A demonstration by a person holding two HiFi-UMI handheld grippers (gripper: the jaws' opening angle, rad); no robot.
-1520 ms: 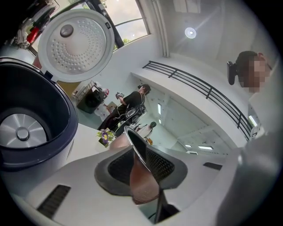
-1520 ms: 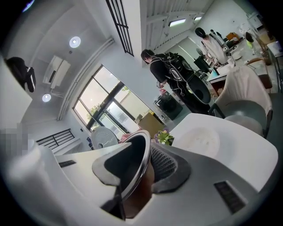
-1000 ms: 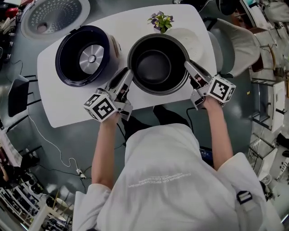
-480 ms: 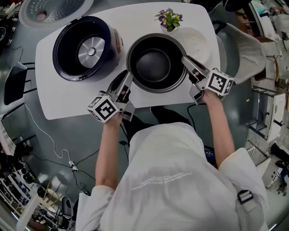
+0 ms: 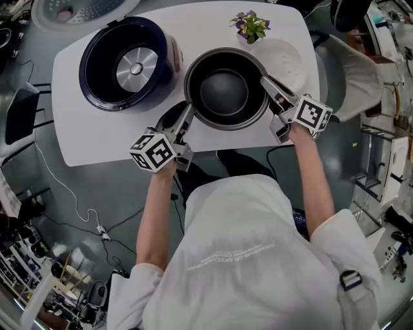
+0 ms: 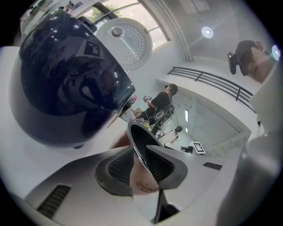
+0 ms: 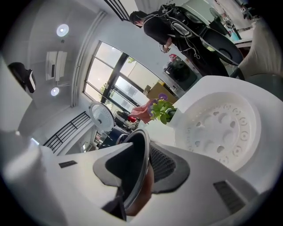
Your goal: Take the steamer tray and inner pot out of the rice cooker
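Observation:
The dark inner pot (image 5: 226,90) is over the white table (image 5: 84,135), between the navy rice cooker (image 5: 126,64) and the white steamer tray (image 5: 287,61). My left gripper (image 5: 187,111) is shut on the pot's left rim. In the left gripper view its pads (image 6: 119,170) pinch the thin rim (image 6: 136,137), with the cooker's body (image 6: 66,75) close on the left. My right gripper (image 5: 266,80) grips the right rim and its jaws are closing. The rim (image 7: 140,145) sits between its pads (image 7: 166,167), and the perforated tray (image 7: 221,128) lies just beyond.
A small potted plant (image 5: 250,26) stands at the table's far edge behind the pot. The cooker's open lid (image 5: 64,9) hangs over the far left corner. A pale chair (image 5: 352,64) is right of the table. A cable (image 5: 71,206) lies on the floor.
Both grippers have come down with the pot held between them, lower toward the table. The cooker, tray and plant stayed in place.

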